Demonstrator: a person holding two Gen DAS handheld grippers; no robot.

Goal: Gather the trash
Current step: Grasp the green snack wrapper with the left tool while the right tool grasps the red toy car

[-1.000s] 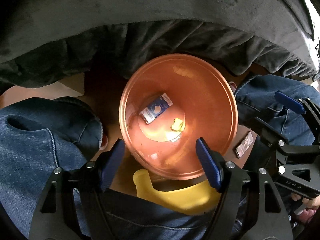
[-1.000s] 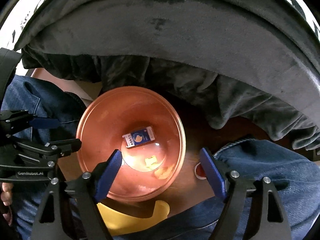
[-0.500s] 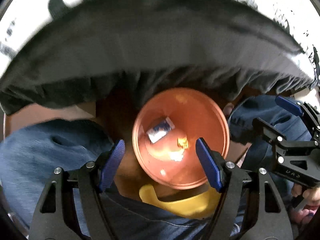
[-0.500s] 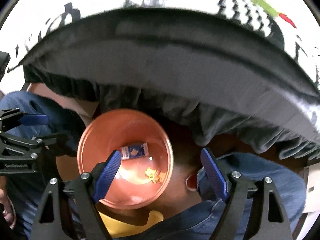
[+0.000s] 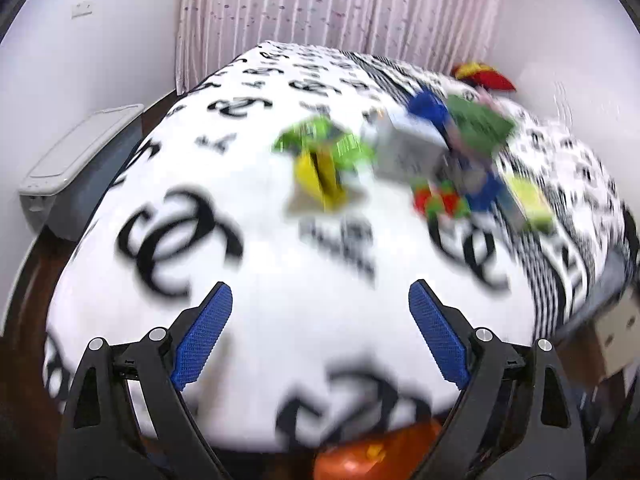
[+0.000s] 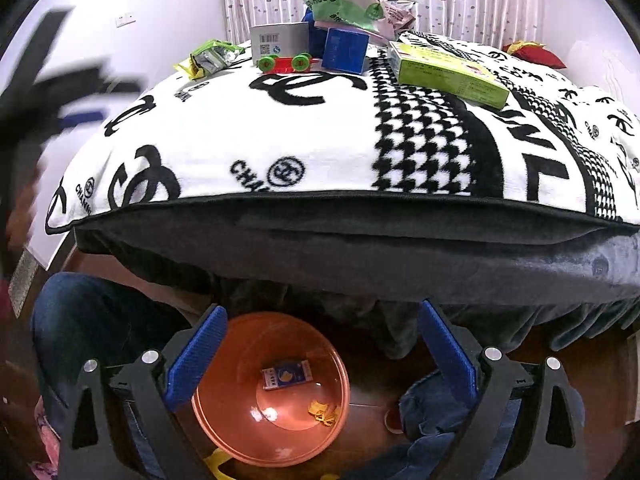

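Observation:
An orange basin [image 6: 224, 432] stands on the floor below the bed edge, holding a small blue packet [image 6: 286, 376] and yellow scraps [image 6: 322, 414]. Its rim also shows at the bottom of the left wrist view [image 5: 384, 456]. On the black-and-white blanket [image 6: 320, 132] lie a green-yellow wrapper [image 6: 210, 56], a grey box [image 6: 278, 40], a blue box [image 6: 345, 50], a green crumpled bag [image 6: 340, 0] and a lime box [image 6: 448, 74]. My left gripper [image 5: 320, 332] is open and empty above the blanket; the view is blurred. My right gripper [image 6: 320, 356] is open and empty above the basin.
A red and green toy [image 6: 284, 63] lies among the boxes. A red cushion [image 6: 536, 54] sits at the far right of the bed. A grey printer [image 5: 80, 160] stands by the left wall. My knees in jeans [image 6: 100, 320] flank the basin. Curtains hang behind the bed.
Both grippers have tilted up from the basin toward the bed top. The left one has swung furthest and is still moving. Both stay open and empty.

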